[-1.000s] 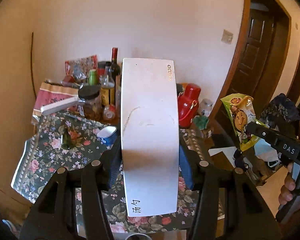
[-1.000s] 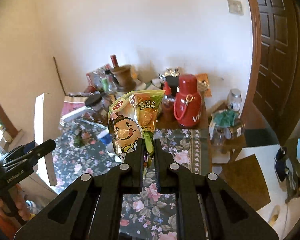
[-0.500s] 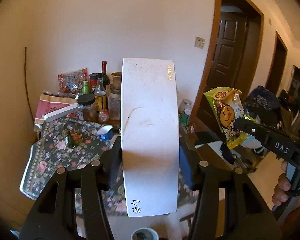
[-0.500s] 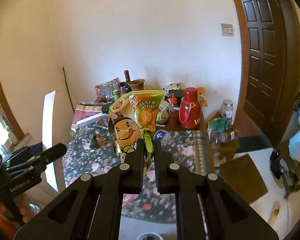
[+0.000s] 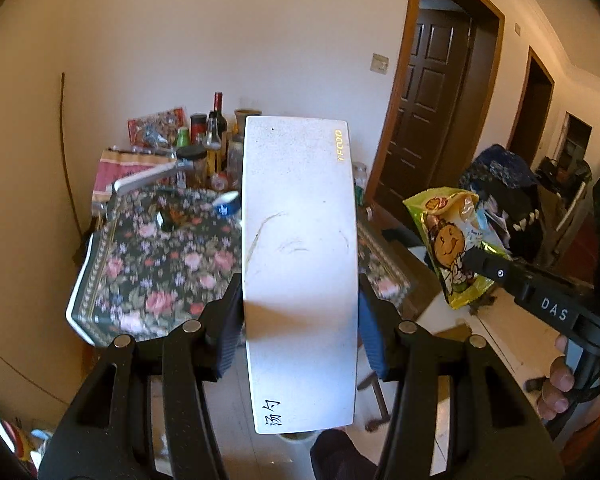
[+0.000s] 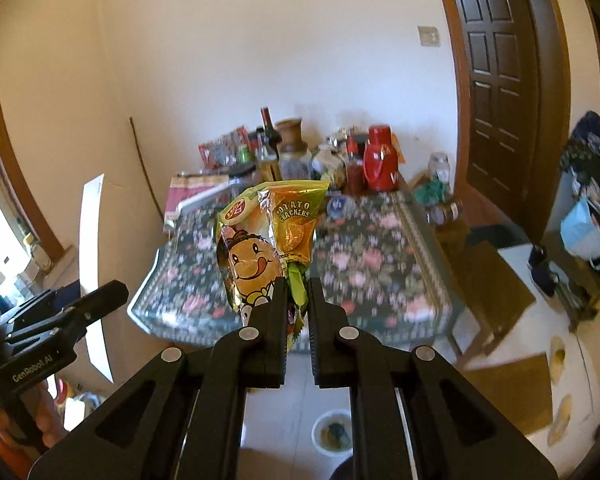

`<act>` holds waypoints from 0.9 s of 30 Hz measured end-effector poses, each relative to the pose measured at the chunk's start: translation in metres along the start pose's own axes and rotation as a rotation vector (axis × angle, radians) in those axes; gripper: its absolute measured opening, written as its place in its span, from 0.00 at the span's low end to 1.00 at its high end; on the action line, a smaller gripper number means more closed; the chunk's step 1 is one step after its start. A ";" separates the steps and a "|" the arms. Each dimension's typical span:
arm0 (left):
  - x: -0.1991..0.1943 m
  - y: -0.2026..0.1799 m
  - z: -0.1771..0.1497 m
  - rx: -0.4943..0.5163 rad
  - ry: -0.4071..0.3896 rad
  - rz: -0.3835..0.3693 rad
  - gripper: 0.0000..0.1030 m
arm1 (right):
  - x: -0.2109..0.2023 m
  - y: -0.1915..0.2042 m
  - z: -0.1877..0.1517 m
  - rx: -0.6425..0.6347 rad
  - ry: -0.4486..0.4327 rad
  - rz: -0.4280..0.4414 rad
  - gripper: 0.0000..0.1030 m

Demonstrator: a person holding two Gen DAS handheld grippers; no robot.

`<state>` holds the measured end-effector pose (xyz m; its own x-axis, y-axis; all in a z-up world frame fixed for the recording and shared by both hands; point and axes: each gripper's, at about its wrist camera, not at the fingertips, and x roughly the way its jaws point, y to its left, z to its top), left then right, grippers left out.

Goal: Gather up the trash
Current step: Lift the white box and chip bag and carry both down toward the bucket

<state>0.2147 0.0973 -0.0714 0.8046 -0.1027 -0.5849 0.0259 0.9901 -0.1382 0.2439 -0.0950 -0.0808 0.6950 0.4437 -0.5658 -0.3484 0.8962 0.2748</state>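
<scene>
Both pickups look done: the left tongs (image 5: 300,320) clamp the white box (image 5: 300,264), the right tongs (image 6: 298,300) pinch the cracker bag (image 6: 268,240), and binning both remains, away from the bench (image 6: 380,264)

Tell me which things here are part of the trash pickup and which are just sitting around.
Trash job: white box in the left gripper; cracker bag in the right gripper; bucket on the floor, probably the bin.

Lying about: red jug, wine bottle, flowered tablecloth.
</scene>
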 end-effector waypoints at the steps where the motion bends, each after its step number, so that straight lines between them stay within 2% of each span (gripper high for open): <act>1: -0.002 -0.001 -0.005 -0.003 0.011 -0.007 0.50 | -0.003 0.001 -0.006 0.003 0.014 -0.009 0.08; 7: 0.004 -0.010 -0.028 -0.013 0.093 -0.026 0.50 | -0.007 -0.005 -0.032 0.020 0.100 -0.035 0.08; 12: 0.035 -0.017 -0.049 -0.047 0.198 -0.037 0.50 | 0.004 -0.018 -0.053 0.027 0.176 -0.045 0.08; 20: 0.114 -0.021 -0.104 -0.107 0.381 -0.006 0.50 | 0.069 -0.052 -0.095 0.020 0.354 -0.020 0.08; 27: 0.199 -0.010 -0.178 -0.185 0.526 0.020 0.50 | 0.142 -0.085 -0.150 0.001 0.504 -0.026 0.08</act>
<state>0.2693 0.0502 -0.3289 0.3984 -0.1655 -0.9022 -0.1288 0.9637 -0.2337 0.2775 -0.1091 -0.3010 0.3134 0.3636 -0.8773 -0.3343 0.9069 0.2565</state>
